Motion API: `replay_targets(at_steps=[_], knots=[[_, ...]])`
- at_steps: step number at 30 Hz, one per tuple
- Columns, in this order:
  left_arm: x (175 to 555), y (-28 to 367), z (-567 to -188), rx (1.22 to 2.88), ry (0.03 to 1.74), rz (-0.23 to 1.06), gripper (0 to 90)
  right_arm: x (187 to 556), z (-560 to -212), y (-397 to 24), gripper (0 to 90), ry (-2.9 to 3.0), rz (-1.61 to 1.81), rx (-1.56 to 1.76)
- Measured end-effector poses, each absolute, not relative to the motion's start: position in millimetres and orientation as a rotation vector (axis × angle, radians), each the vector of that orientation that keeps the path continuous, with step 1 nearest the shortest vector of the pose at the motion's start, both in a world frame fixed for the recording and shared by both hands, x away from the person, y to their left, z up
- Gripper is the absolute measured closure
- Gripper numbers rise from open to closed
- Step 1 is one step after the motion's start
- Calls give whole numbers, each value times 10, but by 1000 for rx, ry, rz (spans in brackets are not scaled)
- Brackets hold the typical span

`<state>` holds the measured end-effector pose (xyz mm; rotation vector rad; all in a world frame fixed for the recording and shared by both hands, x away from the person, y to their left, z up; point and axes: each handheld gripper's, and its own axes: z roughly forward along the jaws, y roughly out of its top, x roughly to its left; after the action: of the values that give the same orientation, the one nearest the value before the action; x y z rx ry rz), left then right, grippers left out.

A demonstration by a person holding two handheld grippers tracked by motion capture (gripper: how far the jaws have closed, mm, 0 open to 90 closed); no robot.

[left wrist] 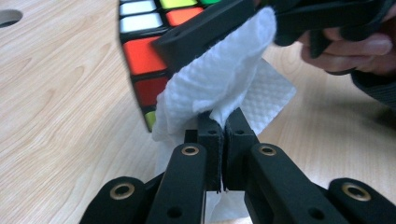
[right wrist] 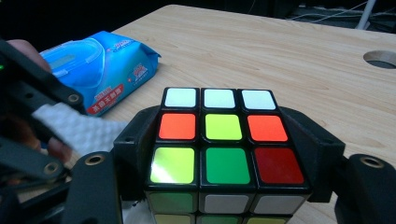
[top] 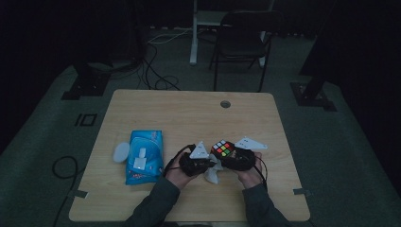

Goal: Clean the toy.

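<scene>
A scrambled puzzle cube (right wrist: 224,154) with black edges is clamped between the jaws of my right gripper (right wrist: 226,149), one jaw on each side. In the high view the cube (top: 223,148) sits near the table's front middle with the right gripper (top: 236,158) around it. My left gripper (left wrist: 223,128) is shut on a white wet wipe (left wrist: 219,84), which lies against the cube (left wrist: 142,56) and one right jaw. The wipe (top: 213,173) hangs below the left gripper (top: 201,161) in the high view, and shows as a white fold (right wrist: 81,128) beside the cube.
A blue pack of wet wipes (top: 144,156) lies on the wooden table (top: 189,113) to the left, with its round white lid (top: 120,152) beside it. A cable hole (top: 225,104) sits near the far edge. A chair (top: 241,38) stands beyond the table.
</scene>
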<state>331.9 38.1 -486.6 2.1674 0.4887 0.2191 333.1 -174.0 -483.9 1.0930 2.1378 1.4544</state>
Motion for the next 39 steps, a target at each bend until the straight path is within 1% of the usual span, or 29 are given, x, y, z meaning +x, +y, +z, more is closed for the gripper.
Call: replay_targets(at_steps=[16,23,39], knots=[[3396,483,-4857,2151,542,245,866,3321,-4821,-1741,340,2147,1453,1082],[3373,457,-4879,2141,554,264,874,3306,-4825,-1756,340,2141,1447,1103],[3339,413,-4903,2112,580,273,873,3391,-4799,-1708,340,2143,1426,1171]])
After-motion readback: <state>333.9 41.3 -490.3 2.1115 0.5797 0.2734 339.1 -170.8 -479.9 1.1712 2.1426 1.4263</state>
